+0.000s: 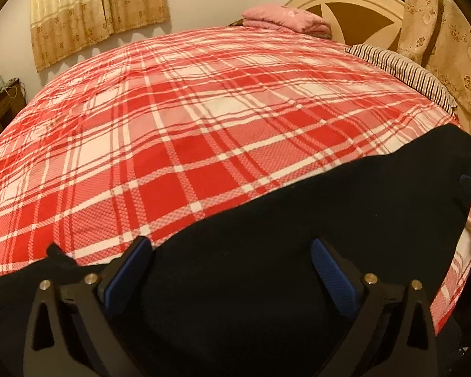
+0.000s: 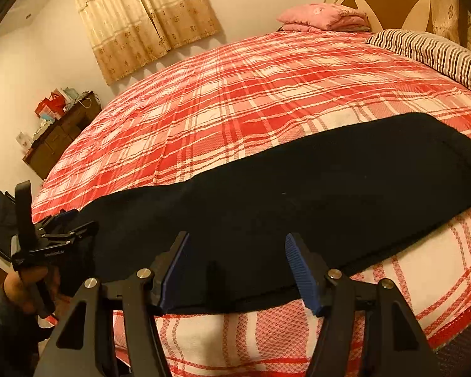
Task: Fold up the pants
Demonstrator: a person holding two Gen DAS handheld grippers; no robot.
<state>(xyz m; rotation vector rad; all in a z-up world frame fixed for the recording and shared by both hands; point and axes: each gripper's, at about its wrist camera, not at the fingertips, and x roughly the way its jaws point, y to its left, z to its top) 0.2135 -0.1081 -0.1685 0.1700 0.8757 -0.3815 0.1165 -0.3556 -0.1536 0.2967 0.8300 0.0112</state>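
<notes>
black pants (image 2: 298,194), folded lengthwise, lying flat — near bed's front edge

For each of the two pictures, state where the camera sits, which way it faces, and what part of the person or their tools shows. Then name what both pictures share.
Left wrist view: sits on the left gripper, facing down across the black pants and plaid bedspread toward the headboard; its own open fingers show.

Right wrist view: sits on the right gripper, facing likewise; its open fingers, the left gripper and the hand holding it show.

Shared: pants, bedspread, headboard, pink bedding, striped pillow, curtain.
</notes>
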